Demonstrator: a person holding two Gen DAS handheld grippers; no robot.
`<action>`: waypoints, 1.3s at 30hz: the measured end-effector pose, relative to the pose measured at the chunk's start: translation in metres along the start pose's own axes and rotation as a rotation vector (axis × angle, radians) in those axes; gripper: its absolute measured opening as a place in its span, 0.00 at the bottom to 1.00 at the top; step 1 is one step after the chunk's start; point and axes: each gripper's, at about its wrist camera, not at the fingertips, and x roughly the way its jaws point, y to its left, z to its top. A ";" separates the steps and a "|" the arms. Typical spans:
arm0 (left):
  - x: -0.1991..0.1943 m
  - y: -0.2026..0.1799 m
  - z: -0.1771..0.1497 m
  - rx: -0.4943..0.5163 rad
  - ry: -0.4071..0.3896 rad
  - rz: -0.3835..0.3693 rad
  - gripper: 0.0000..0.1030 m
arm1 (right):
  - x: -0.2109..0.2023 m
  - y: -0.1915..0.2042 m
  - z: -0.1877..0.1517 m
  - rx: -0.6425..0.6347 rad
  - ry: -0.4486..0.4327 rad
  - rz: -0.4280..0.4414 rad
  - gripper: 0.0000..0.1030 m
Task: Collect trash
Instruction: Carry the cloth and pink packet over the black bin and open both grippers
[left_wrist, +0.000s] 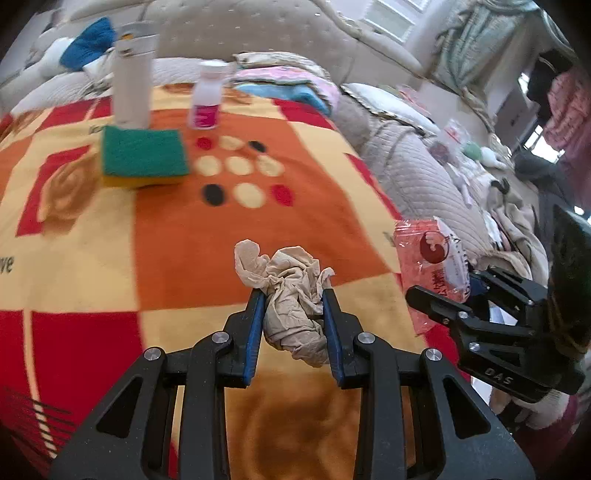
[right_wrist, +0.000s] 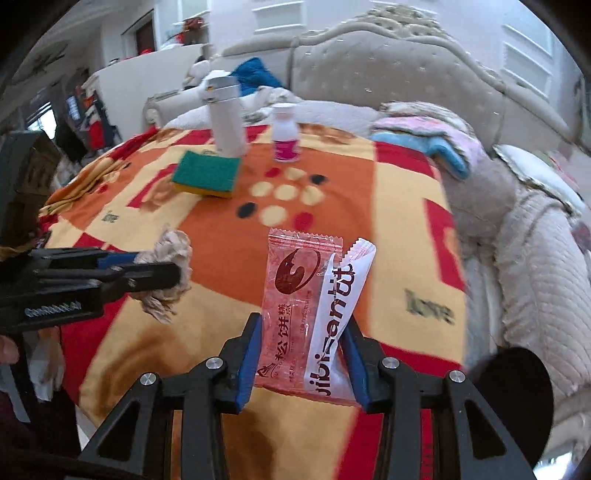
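left gripper (left_wrist: 295, 291) clamps crumpled beige tissue (left_wrist: 291, 295), frame centre | right gripper (right_wrist: 303, 321) pinches glossy pink-and-white wrapper (right_wrist: 299, 306), centre

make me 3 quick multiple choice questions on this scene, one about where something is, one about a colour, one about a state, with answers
1. Where does the sponge lie?
A. Just in front of the tall white bottle
B. On the headboard
C. Between the right gripper's fingers

2. What colour is the sponge's top face?
A. Blue
B. Green
C. White

3. What is the left gripper doing?
A. Hanging open over the blanket
B. Clamped on the small pink-labelled bottle
C. Shut on a crumpled tissue

Answers:
1. A, it sits on the blanket right at the bottle's base.
2. B, green on top with a yellow layer beneath.
3. C, both blue pads press the tissue's sides; the right gripper likewise holds the snack wrappers.
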 end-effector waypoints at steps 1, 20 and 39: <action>0.001 -0.009 0.001 0.013 0.002 -0.009 0.27 | -0.004 -0.008 -0.005 0.011 0.000 -0.013 0.40; 0.068 -0.145 0.016 0.164 0.086 -0.204 0.27 | -0.053 -0.144 -0.087 0.287 0.014 -0.212 0.40; 0.135 -0.223 0.018 0.219 0.153 -0.311 0.28 | -0.045 -0.210 -0.130 0.439 0.039 -0.258 0.44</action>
